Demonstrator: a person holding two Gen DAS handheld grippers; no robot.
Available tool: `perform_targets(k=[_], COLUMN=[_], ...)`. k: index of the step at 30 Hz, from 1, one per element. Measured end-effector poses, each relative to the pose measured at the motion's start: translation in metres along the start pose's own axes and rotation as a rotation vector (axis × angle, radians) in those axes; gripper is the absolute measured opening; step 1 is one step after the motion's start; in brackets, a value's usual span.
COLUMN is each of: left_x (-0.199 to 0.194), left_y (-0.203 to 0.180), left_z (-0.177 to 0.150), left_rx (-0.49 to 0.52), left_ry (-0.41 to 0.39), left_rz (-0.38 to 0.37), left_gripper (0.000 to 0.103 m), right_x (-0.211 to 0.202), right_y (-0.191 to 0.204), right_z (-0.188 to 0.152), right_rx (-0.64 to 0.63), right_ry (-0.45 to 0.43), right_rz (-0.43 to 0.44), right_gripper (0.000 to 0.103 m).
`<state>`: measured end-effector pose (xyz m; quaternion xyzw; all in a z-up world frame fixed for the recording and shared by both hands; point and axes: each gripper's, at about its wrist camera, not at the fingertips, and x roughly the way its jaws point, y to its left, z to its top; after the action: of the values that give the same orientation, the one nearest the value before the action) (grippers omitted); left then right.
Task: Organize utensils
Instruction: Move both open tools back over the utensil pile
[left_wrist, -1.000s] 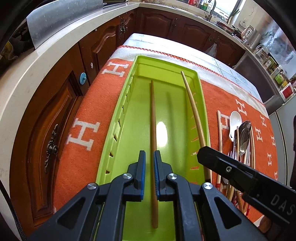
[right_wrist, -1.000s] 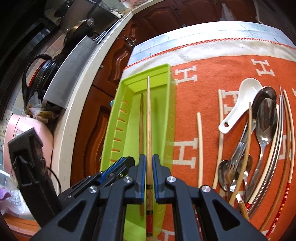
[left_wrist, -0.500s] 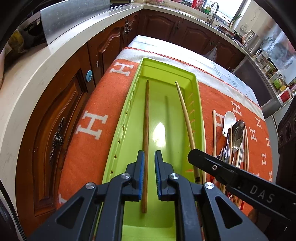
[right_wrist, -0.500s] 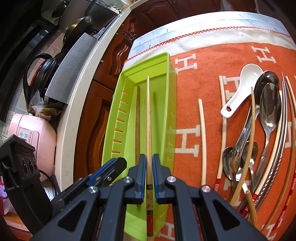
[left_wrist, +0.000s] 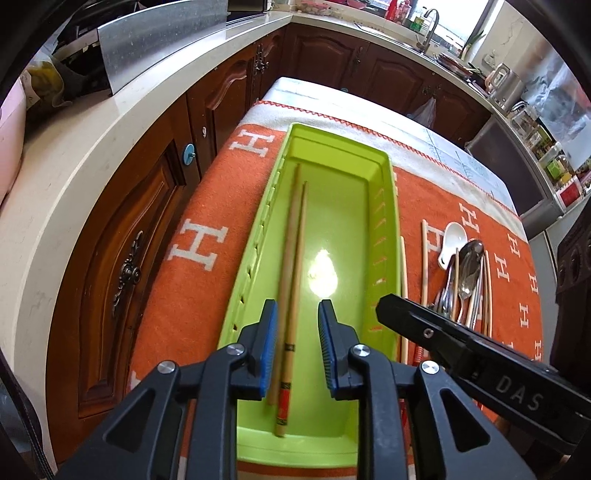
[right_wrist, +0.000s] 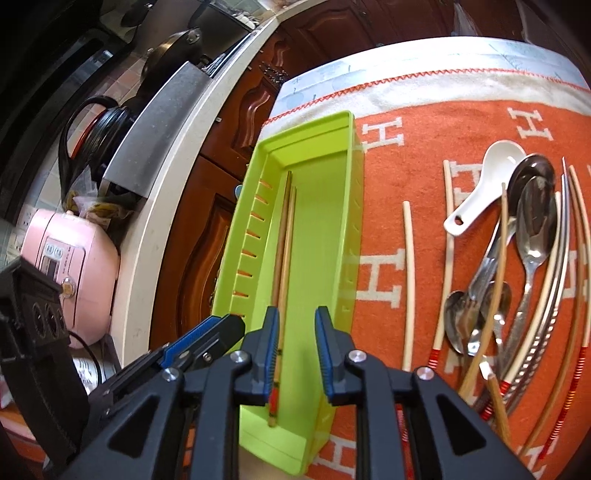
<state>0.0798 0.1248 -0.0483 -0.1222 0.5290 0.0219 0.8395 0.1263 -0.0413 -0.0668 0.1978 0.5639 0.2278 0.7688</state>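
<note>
Black tools (left_wrist: 295, 343) (right_wrist: 293, 343) tilt downward, jaws opening.

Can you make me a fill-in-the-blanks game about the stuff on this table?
1. The two chopsticks lie inside the ____ tray.
2. The cloth under everything is mostly ____.
3. The white spoon lies on the cloth, ____ the tray.
4. Nothing is held in the left claw or the right claw: both are ____.

Missing words: green, orange, outside, opening

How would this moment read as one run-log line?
left gripper: opening | right gripper: opening | two wooden chopsticks: lying in green plastic tray
</note>
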Motion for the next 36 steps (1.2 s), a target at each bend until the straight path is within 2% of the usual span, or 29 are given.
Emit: perform_targets(k=[3,4,9,10,14,18,21,24,29,33,36], left_x=[-0.003,-0.005,-0.012,-0.013,-0.020,-0.026,-0.032,-0.033,-0.017,0.002,0.012], left_y=[-0.004,-0.006,-0.017,-0.021,-0.042,-0.071,-0.097,-0.123,-0.155,-0.173,-0.180], left_z=[-0.004,-0.005,-0.011,-0.012,-0.018,-0.023,-0.029,-0.036,-0.041,-0.050,-0.057], left_rx=[0.014,0.019,0.046,0.056,0.100,0.149,0.200,0.274,0.328,0.373,0.395], left_ry=[0.002,0.000,0.003,0.005,-0.016,-0.036,-0.074,-0.095,0.010,0.080,0.093], left_rz=[0.016,0.022,0.024,0.024,0.015,-0.016,-0.113,-0.143,-0.197,-0.146,-0.114], left_gripper=[0.031,0.035,0.038,0.041,0.065,0.066,0.066,0.066,0.066,0.066,0.066], right_x=[-0.012,-0.017,-0.041,-0.045,-0.066,-0.087,-0.102,-0.114,-0.126,-0.128,-0.125], right_y=[0.000,-0.002,-0.016,-0.019,-0.038,-0.061,-0.085,-0.113,-0.151,-0.162,-0.165], right_z=[-0.003,-0.004,-0.011,-0.013,-0.020,-0.029,-0.035,-0.043,-0.053,-0.055,-0.055], right_rx=[-0.050,-0.056,-0.106,-0.115,-0.136,-0.150,-0.126,-0.090,-0.043,-0.044,-0.048], right_ry=[-0.010,-0.013,-0.029,-0.039,-0.074,-0.124,-0.140,-0.159,-0.159,-0.172,-0.167], right_rz=[-0.088,-0.087,-0.155,-0.165,-0.209,-0.277,-0.319,-0.344,-0.364,-0.355,-0.331], right_gripper=[0.020,0.020,0.020,0.020,0.019,0.019,0.019,0.019,0.019,0.019,0.019])
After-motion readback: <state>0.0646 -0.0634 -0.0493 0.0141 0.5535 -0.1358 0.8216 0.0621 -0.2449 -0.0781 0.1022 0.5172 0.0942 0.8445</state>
